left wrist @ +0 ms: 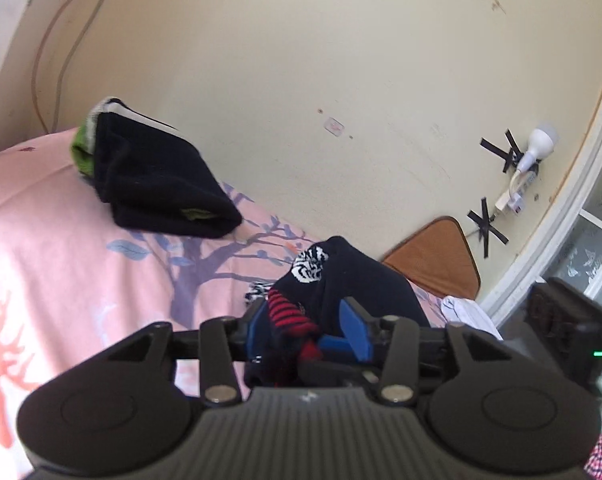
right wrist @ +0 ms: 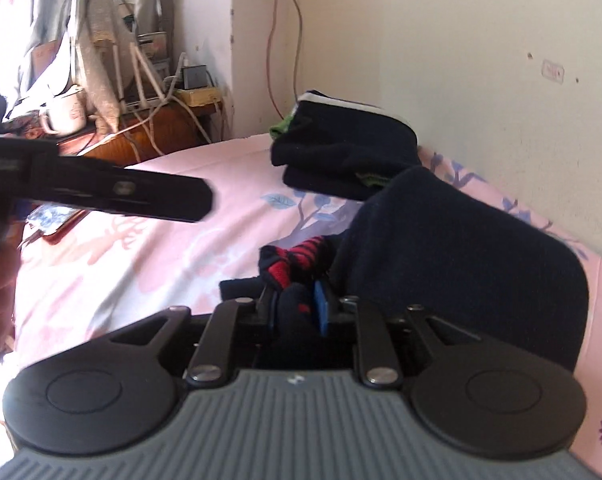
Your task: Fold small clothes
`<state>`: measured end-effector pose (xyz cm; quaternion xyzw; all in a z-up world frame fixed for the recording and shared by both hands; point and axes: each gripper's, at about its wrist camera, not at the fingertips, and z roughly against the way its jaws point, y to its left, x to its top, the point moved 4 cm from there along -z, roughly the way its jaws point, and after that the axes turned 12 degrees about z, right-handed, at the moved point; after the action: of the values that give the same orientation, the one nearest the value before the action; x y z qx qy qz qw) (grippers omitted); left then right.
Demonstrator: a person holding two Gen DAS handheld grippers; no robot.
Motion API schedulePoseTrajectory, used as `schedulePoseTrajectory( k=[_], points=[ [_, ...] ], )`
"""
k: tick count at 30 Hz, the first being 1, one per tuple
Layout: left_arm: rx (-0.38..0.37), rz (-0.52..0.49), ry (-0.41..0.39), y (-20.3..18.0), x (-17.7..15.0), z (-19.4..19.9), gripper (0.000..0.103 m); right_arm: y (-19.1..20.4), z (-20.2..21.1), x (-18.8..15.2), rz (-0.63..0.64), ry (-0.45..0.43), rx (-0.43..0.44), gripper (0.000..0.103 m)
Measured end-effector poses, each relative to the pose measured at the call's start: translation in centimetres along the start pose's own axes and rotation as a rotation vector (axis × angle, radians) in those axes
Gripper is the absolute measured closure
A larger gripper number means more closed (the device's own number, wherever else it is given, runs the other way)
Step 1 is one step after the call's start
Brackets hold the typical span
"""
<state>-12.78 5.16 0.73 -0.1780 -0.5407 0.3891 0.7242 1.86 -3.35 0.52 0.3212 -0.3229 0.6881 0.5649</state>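
A dark navy garment (left wrist: 361, 276) with red-black stripes and a white zebra patch lies bunched on the pink bedsheet (left wrist: 61, 240). It sits between the blue pads of my left gripper (left wrist: 305, 320), whose jaws stand apart, the right pad clear of the cloth. In the right wrist view my right gripper (right wrist: 295, 304) is shut on a striped fold of the same garment (right wrist: 461, 260), whose navy body rises to the right. A blurred black arm of the left gripper (right wrist: 121, 192) crosses the left side. The right gripper's body (left wrist: 565, 328) shows at the left wrist view's right edge.
A folded stack of dark clothes (left wrist: 157, 184) (right wrist: 341, 148) with a green piece beneath lies against the cream wall. A brown cushion (left wrist: 433, 260), white cloth (left wrist: 465, 312) and taped bulb (left wrist: 539, 144) lie to the right. A cluttered bedside table with a mug (right wrist: 65, 114) stands beyond the bed.
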Motion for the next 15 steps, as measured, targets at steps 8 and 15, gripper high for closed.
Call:
schedulePoseTrajectory(
  k=[8,15],
  points=[
    [-0.058,-0.098,0.046,-3.8,-1.8,-4.1,0.044,-4.7,9.5,-0.2,-0.139,-0.189,-0.086,0.067],
    [0.143,-0.181,0.13,-2.9,-4.3,-6.1,0.093,-10.1,5.5,-1.8,-0.274,-0.129,-0.194,0.068]
  ],
)
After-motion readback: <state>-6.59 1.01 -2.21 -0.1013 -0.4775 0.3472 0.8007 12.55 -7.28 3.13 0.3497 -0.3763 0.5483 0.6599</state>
